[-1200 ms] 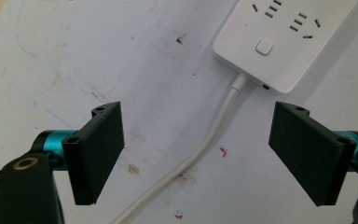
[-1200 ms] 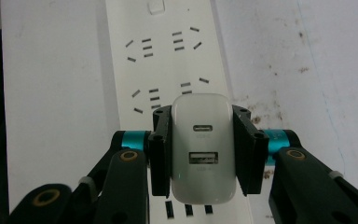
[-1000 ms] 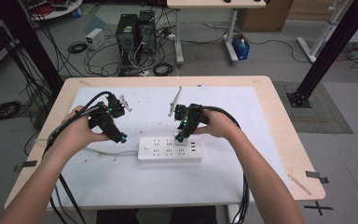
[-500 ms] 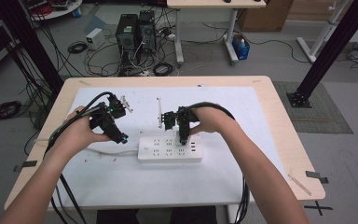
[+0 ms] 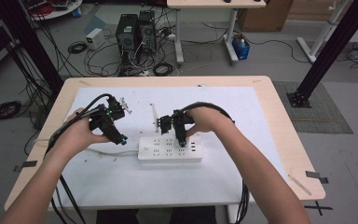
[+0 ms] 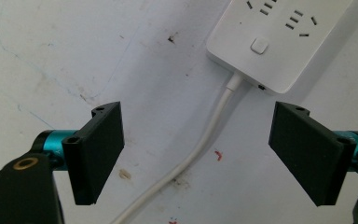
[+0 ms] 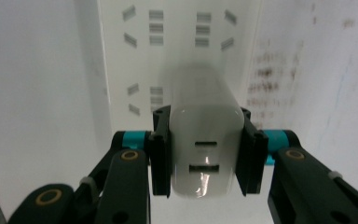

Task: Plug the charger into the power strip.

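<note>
i'm at the plugging-in step. my right gripper (image 7: 204, 156) is clamped on a white charger block (image 7: 206, 140), both pads pressed flat against its sides, the port end facing the camera and the far end aimed at the socket rows of the white power strip (image 7: 177, 51) just beyond. from above, that gripper (image 5: 181, 138) hangs over the strip (image 5: 170, 149) near its middle, at about 6 o'clock from the centre of the white mat (image 5: 242, 116). my left gripper (image 6: 200, 151) stands wide open with nothing between the pads; the strip's cable (image 6: 209, 135) runs on the mat below the gap, and the strip's switch end (image 6: 261, 46) lies at 1 o'clock. i cannot tell whether the prongs have met a socket. next, i judge, i must line the prongs with one socket, keep the block square, and press straight in, with the left gripper steadying the strip's end against sliding.
</note>
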A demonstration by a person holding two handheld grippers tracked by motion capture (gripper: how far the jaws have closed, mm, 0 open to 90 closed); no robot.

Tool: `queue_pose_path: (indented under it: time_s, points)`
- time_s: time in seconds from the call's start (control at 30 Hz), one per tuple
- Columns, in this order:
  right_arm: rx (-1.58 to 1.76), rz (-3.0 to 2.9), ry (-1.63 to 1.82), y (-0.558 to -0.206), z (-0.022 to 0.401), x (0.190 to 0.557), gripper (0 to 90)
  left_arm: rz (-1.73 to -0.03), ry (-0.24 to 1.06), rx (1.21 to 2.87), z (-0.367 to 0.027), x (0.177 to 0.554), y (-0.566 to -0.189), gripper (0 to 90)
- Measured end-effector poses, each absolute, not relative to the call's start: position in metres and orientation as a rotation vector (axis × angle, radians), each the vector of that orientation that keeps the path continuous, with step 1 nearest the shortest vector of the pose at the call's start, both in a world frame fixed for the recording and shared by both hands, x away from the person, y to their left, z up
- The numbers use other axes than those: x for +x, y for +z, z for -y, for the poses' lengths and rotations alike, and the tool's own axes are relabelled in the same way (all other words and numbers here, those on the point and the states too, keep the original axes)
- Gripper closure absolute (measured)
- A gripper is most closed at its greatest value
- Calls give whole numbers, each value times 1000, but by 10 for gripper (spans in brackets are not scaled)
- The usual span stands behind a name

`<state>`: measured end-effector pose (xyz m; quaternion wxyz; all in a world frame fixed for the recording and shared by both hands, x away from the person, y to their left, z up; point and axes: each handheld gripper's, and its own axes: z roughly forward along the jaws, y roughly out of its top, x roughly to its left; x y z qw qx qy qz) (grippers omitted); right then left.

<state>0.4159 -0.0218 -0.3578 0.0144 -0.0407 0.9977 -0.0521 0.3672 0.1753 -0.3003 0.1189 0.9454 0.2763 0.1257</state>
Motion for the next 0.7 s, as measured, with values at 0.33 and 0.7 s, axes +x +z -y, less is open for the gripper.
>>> queue_pose_path:
  time_s: [0.33,0.7]
  points:
    - [-91,-3127,-67,-363,27,420,635,-797,375,2750,-175,369,-292,181]
    - [289,-3118,315,-331,58,430,298,-802,365,2747,-182,372,-299,181]
